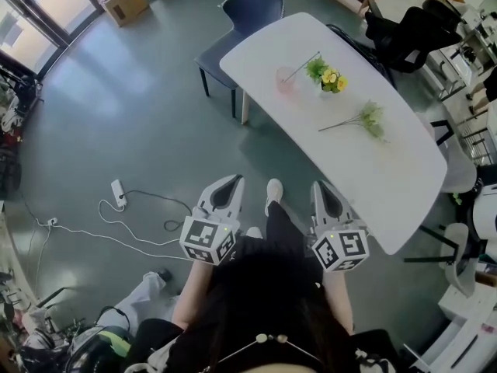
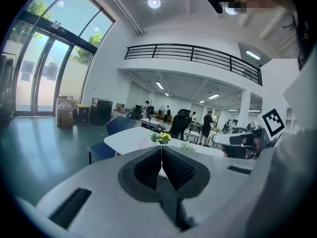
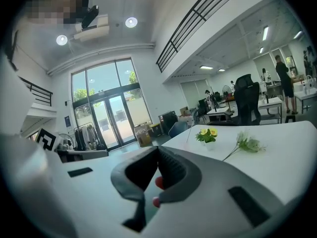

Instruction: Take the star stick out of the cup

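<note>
A pale pink cup (image 1: 285,81) stands on the white table (image 1: 404,200), far ahead of both grippers. A thin stick (image 1: 303,66) leans out of it toward the far right; its star end is too small to make out. The stick (image 2: 147,134) shows faintly in the left gripper view and again as the stick (image 3: 189,133) in the right gripper view. My left gripper (image 1: 231,179) and right gripper (image 1: 320,186) are held low near the person's body, short of the table. The jaws of the left gripper (image 2: 161,148) and of the right gripper (image 3: 157,149) are pressed together with nothing between them.
A small pot of yellow flowers (image 1: 332,78) stands right of the cup and a green sprig (image 1: 366,119) lies nearer on the table. A blue chair (image 1: 241,20) sits at the table's far left end. A power strip with cable (image 1: 118,193) lies on the floor; black office chairs (image 1: 411,29) stand far right.
</note>
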`<state>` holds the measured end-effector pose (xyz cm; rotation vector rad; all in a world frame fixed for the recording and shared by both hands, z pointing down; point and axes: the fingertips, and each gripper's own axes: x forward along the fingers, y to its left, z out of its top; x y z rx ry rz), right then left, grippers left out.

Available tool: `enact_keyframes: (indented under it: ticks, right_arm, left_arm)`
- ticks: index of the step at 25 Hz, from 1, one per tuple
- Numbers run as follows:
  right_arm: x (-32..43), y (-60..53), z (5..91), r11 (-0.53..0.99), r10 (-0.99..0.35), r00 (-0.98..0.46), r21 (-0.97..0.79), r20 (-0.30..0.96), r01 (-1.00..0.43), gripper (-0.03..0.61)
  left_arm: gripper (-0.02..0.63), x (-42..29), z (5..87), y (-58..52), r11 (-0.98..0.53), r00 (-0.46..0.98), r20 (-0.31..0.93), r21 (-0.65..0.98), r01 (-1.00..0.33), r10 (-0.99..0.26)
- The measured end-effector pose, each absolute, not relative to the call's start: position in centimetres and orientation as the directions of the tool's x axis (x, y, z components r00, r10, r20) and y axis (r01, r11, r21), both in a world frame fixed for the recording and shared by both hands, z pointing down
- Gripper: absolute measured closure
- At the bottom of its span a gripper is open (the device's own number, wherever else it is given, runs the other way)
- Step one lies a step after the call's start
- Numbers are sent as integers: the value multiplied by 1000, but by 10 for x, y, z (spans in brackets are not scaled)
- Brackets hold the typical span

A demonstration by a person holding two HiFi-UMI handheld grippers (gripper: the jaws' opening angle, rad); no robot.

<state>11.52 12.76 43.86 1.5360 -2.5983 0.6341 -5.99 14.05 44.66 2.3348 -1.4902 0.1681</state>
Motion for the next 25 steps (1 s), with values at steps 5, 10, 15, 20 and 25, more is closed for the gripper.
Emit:
enact_keyframes:
  ticks: [5,10,15,20,25]
  right_arm:
    - [126,45,444,408,-826,-491,-307,276,-860,575]
    - [137,-32,466,406,-803,-502,-322,322,-855,575]
    - [133,-103,486,443,-764,-543,-327,350,-835,566]
    - [121,-155,507,449,-721,-575,-371,386,-813,525]
    - [106,-192,535,434,-691,-571,-378,443,-818,502]
  left_arm:
    - [606,-55,444,67,-363,424,300,237,-901,-855]
    - [606,-50,445,5,-341,406,319,240,-909,-856]
    - [606,-46,446,-34,-312,382,340,243,-918,-859]
    - [606,-48,456,-57,-292,370,371,249,-923,-852]
    - [606,-57,453,-82,-288,368,369,253,-923,-854]
